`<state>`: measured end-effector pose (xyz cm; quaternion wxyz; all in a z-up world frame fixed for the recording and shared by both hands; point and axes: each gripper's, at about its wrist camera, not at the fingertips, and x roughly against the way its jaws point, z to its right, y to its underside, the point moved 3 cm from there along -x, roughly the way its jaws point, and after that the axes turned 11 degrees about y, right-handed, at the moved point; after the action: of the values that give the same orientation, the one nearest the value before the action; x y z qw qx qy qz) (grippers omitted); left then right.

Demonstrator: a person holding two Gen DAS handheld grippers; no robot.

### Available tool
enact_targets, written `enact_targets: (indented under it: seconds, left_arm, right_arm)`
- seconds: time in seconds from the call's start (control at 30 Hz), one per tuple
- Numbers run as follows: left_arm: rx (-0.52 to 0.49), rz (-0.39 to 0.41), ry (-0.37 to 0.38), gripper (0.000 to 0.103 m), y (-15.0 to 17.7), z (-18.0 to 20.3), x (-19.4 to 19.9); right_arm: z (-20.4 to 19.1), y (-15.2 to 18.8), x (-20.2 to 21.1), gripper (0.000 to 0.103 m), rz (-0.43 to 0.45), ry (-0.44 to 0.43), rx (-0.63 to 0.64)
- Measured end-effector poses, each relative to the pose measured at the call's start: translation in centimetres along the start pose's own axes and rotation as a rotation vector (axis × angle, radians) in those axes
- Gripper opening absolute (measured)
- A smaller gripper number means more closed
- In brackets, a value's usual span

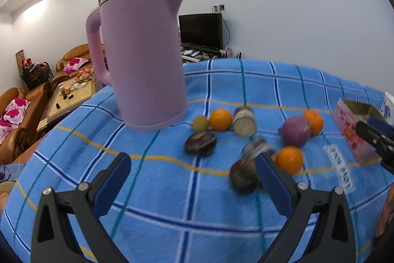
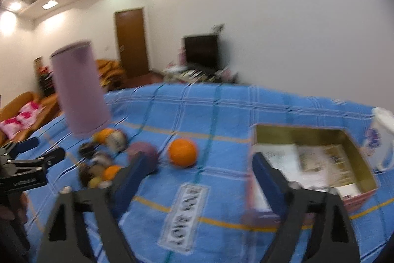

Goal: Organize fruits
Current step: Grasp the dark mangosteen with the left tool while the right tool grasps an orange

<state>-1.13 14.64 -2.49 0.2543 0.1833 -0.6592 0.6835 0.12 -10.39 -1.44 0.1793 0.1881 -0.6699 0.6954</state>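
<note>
Both of my grippers hang over a table draped in a blue checked cloth (image 1: 172, 194), and neither one holds anything. My left gripper (image 1: 193, 176) has its jaws spread wide, with only bare cloth between them. My right gripper (image 2: 197, 174) also stands parted and empty, over a white printed label sewn on the cloth.

The fruit lies scattered ahead of my left fingers. A dark round fruit (image 1: 243, 176) sits just inside my left gripper's right finger, nearly touching it, with an orange (image 1: 289, 159) just outside that same finger. Further ahead are a dark flat fruit (image 1: 200, 143), a second orange (image 1: 220, 118), a small yellow-green fruit (image 1: 200, 123) and a purple round one (image 1: 295, 131). From my right gripper, another orange (image 2: 182, 152) lies ahead between my fingers, and an open pink box (image 2: 364, 194) lined in gold sits just beyond my right finger.

I judge several risks. Round fruit may roll off the cloth if a finger nudges it. The tall pink kettle (image 1: 140, 58) stands just behind the fruit and could be knocked. Both views are blurred, so aiming is uncertain. My two grippers work close together and could collide.
</note>
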Motion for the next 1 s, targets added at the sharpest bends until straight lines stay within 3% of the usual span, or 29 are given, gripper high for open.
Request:
enact_targets:
  seconds: [0.2,0.27,0.43,0.67,0.73,0.8,0.83,1.0]
  left_arm:
    - [-0.054,-0.031,0.023,0.102,0.8,-0.1,0.3]
    - [-0.069,-0.034,0.024,0.102,0.8,-0.1,0.5]
    - [-0.079,-0.052,0.048,0.097,1.2,-0.6,0.7]
    - [-0.097,-0.068,0.101,0.095,1.5,0.0,0.4]
    - [-0.098,-0.071,0.114,0.095,1.6,0.3,0.4]
    - [-0.093,-0.078,0.120,0.095,1.6,0.4,0.2]
    - [-0.090,-0.083,0.121,0.095,1.5,0.6,0.1]
    - [-0.089,-0.113,0.157,0.095,1.1,1.9,-1.1]
  right_arm:
    - [-6.0,1.5,-3.3,0.072,-0.237,-0.237,0.039]
    - [-7.7,2.0,-4.1,0.072,-0.289,-0.269,0.037]
    - [-10.8,2.4,-6.7,0.072,-0.346,-0.246,0.061]
    - [-10.5,1.9,-7.9,0.072,-0.379,-0.262,0.053]
    - [-10.3,1.9,-7.8,0.067,-0.383,-0.280,0.046]
    - [-9.7,1.9,-7.8,0.045,-0.399,-0.305,0.041]
    - [-9.5,2.0,-7.7,0.042,-0.398,-0.304,0.044]
    - [-9.0,2.3,-7.1,0.042,-0.387,-0.290,0.068]
